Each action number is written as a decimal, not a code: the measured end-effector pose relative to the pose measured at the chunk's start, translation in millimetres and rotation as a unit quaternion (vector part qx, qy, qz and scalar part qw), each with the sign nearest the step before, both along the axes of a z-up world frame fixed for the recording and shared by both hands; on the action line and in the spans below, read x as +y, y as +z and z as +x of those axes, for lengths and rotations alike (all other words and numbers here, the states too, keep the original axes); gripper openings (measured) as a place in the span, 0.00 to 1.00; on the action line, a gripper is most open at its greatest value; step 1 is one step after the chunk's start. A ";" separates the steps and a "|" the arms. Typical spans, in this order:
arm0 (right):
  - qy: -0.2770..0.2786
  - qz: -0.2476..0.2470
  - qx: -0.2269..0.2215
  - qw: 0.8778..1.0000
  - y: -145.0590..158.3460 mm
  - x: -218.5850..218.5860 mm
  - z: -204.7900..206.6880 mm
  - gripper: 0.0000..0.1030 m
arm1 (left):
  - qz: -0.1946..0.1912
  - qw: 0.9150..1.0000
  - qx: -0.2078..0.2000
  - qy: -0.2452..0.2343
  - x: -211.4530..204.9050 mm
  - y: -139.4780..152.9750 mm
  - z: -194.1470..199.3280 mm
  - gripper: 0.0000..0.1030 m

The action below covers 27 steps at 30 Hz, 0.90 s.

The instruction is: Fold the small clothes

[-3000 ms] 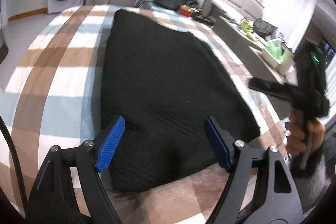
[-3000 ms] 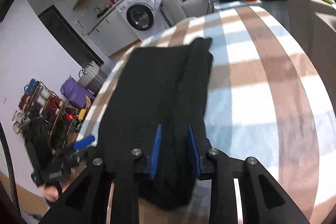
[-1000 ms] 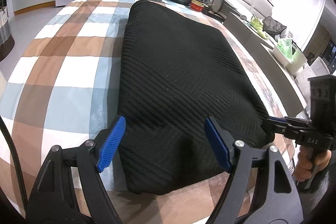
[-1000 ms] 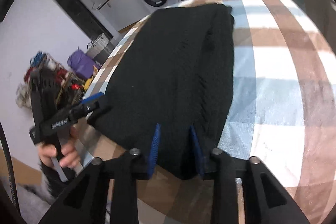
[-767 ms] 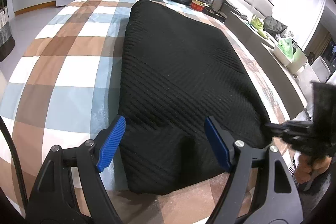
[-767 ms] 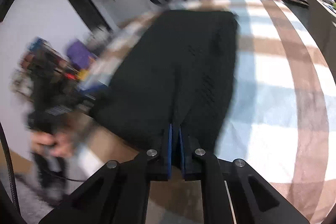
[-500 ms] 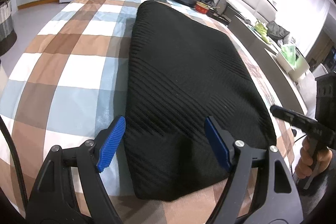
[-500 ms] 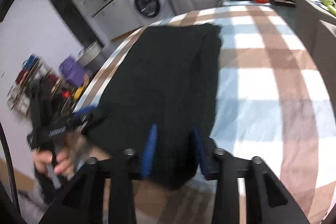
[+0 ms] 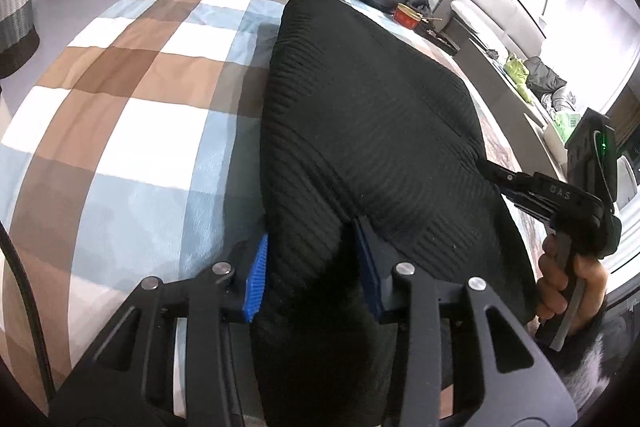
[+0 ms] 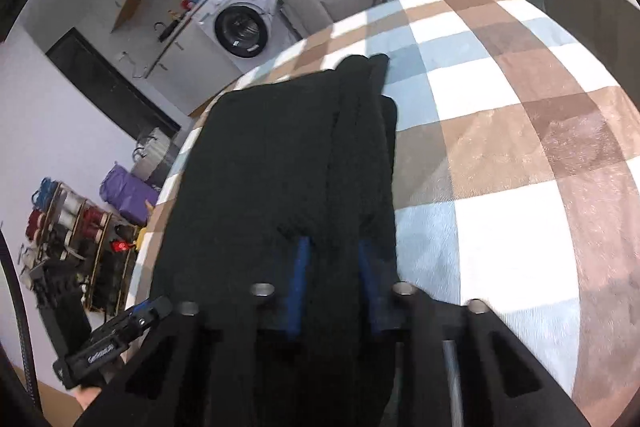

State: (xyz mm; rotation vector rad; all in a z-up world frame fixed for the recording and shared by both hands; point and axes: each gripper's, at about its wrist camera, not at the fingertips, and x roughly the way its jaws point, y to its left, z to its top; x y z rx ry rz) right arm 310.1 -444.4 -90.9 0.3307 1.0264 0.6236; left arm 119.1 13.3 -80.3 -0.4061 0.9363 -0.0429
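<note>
Left gripper [image 9: 312, 275] closing, near-corner fold of black knit garment [image 9: 360, 115] bunched between pads. Right gripper [image 10: 332, 283] closing likewise on opposite corner, likely to lift hem for fold over checked blanket [image 9: 132, 131].

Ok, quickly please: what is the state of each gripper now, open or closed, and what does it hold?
Left gripper: closing, with the near edge of the black knit garment bunched between its blue pads.
Right gripper: closing, with the garment's folded edge between its pads.
</note>
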 end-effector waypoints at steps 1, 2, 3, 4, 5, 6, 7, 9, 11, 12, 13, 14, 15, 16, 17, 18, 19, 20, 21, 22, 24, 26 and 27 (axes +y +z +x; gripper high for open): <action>-0.002 0.002 0.000 1.000 -0.2 0.9 5.6 0.18 | 0.004 1.000 0.001 -0.001 -0.9 0.2 6.1 0.34; -0.003 -0.003 -0.002 1.000 0.5 3.2 10.9 0.18 | 0.008 1.000 0.000 -0.001 -2.9 1.1 10.3 0.33; -0.004 -0.010 -0.005 1.000 1.4 6.6 17.4 0.18 | 0.013 1.000 0.001 -0.001 -4.0 1.3 16.4 0.33; -0.008 -0.013 -0.004 1.000 2.2 8.4 23.1 0.18 | 0.018 1.000 0.001 -0.002 -5.0 1.0 23.8 0.33; -0.010 -0.016 -0.002 1.000 2.5 11.1 32.1 0.18 | 0.025 1.000 0.001 -0.005 -6.0 0.8 31.3 0.33; -0.009 -0.020 -0.002 1.000 2.9 12.7 35.8 0.18 | 0.026 1.000 0.001 -0.004 -5.3 0.9 36.4 0.33; -0.009 -0.023 -0.001 1.000 3.2 13.6 40.1 0.19 | 0.024 1.000 0.003 -0.003 -4.1 0.6 40.1 0.33; -0.007 -0.024 0.007 1.000 4.3 14.8 49.1 0.22 | 0.018 1.000 0.006 -0.002 -1.1 0.7 44.7 0.33; -0.006 -0.024 0.007 1.000 9.5 10.4 45.7 0.31 | 0.015 1.000 0.003 0.004 1.6 3.6 40.5 0.34; -0.003 -0.026 0.002 1.000 11.7 9.0 44.0 0.35 | 0.022 1.000 -0.006 0.007 2.3 7.1 34.7 0.34; 0.001 -0.028 -0.010 1.000 16.1 5.6 35.5 0.44 | 0.028 1.000 -0.012 0.006 2.2 9.8 30.8 0.34; 0.004 -0.034 -0.027 0.999 20.9 2.2 24.3 0.50 | 0.035 0.999 -0.019 0.006 0.8 13.3 25.5 0.36; 0.011 -0.041 -0.042 0.998 24.7 0.3 13.9 0.52 | 0.045 0.999 -0.031 0.005 -0.5 18.1 18.1 0.39; 0.021 -0.048 -0.056 0.997 27.6 -1.0 3.7 0.59 | 0.056 0.997 -0.046 0.004 -2.1 24.0 9.7 0.45; 0.035 -0.058 -0.075 0.995 32.0 -2.5 -10.3 0.68 | 0.065 0.996 -0.060 0.003 -3.1 28.5 3.1 0.54; 0.040 -0.067 -0.092 0.993 35.3 -4.3 -22.5 0.73 | 0.077 0.994 -0.081 0.002 -5.3 35.6 -7.9 0.60; 0.041 -0.073 -0.106 0.991 37.8 -6.3 -32.3 0.83 | 0.084 0.992 -0.093 0.001 -6.4 39.8 -13.6 0.76; 0.043 -0.079 -0.129 0.988 42.3 -9.0 -45.9 0.93 | 0.091 0.990 -0.104 0.001 -7.7 43.6 -19.0 0.84; 0.043 -0.077 -0.145 0.985 45.1 -11.7 -55.1 0.97 | 0.098 0.988 -0.120 -0.003 -9.3 48.3 -26.8 0.89; 0.042 -0.072 -0.162 0.983 48.2 -15.1 -64.4 1.00 | 0.100 0.986 -0.131 -0.007 -10.5 50.8 -32.1 0.95; 0.042 -0.056 -0.192 0.979 54.7 -21.2 -81.0 1.00 | 0.102 0.983 -0.150 -0.007 -12.3 54.5 -41.3 0.99; 0.044 -0.048 -0.210 0.976 58.8 -24.2 -91.9 1.00 | 0.096 0.982 -0.163 -0.008 -13.3 56.4 -48.2 0.99; 0.045 -0.045 -0.216 0.974 60.4 -24.6 -94.5 1.00 | 0.093 0.982 -0.166 -0.008 -14.2 56.2 -49.9 0.99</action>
